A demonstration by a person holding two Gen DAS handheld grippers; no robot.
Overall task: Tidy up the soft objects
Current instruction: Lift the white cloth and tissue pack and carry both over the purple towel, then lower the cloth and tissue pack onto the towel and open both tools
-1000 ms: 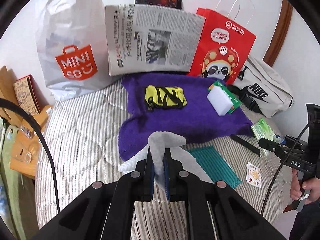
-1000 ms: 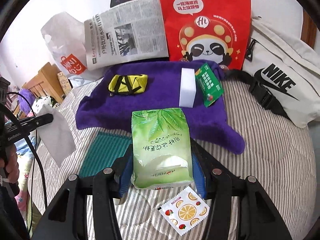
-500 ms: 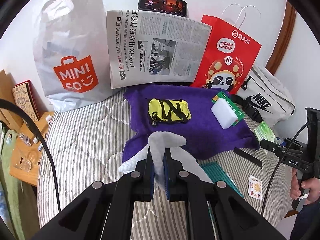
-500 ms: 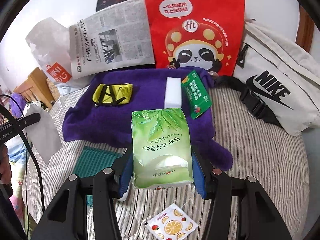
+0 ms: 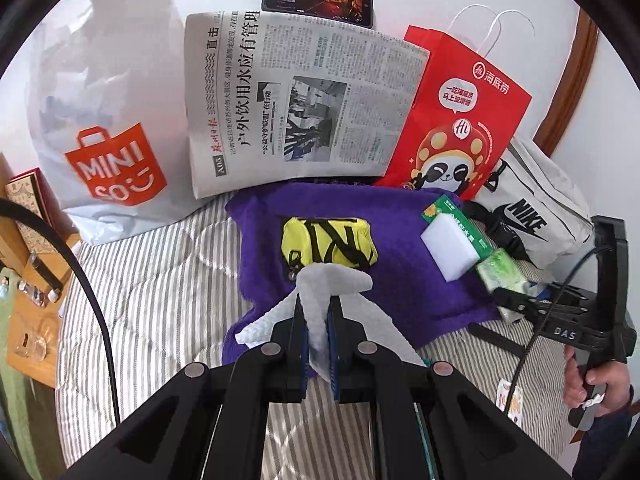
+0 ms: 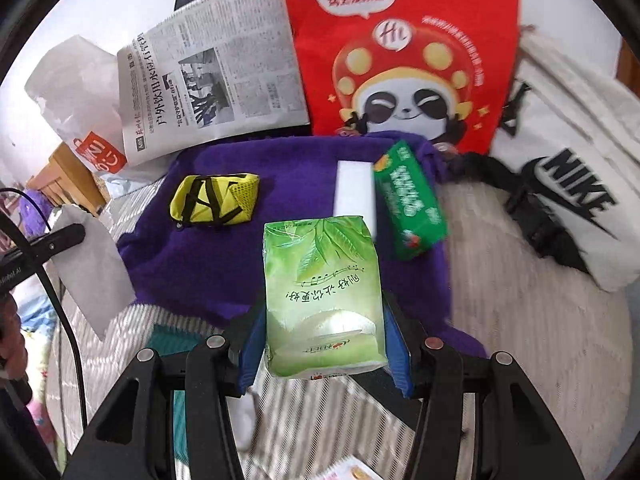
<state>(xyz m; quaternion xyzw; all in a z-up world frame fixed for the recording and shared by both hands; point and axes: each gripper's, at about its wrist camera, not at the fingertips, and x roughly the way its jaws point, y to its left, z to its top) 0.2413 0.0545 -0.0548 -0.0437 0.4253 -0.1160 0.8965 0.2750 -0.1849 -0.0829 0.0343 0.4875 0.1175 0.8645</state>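
My left gripper is shut on a white cloth, which hangs over the near edge of the purple towel. My right gripper is shut on a green tissue pack, held above the towel's front edge. On the towel lie a yellow pouch, also seen in the right wrist view, a white sponge and a green packet. The left gripper with its cloth shows at the left of the right wrist view. The right gripper with the tissue pack shows at the right of the left wrist view.
Against the wall stand a white Miniso bag, a newspaper, a phone and a red panda bag. A white Nike bag lies at the right. The striped bed also bears a teal mat and a fruit-print sachet. A wooden shelf stands left.
Both grippers have moved forward toward the purple towel with their loads. The tissue pack now hangs over the towel's front edge, and the white cloth is closer to the yellow pouch.
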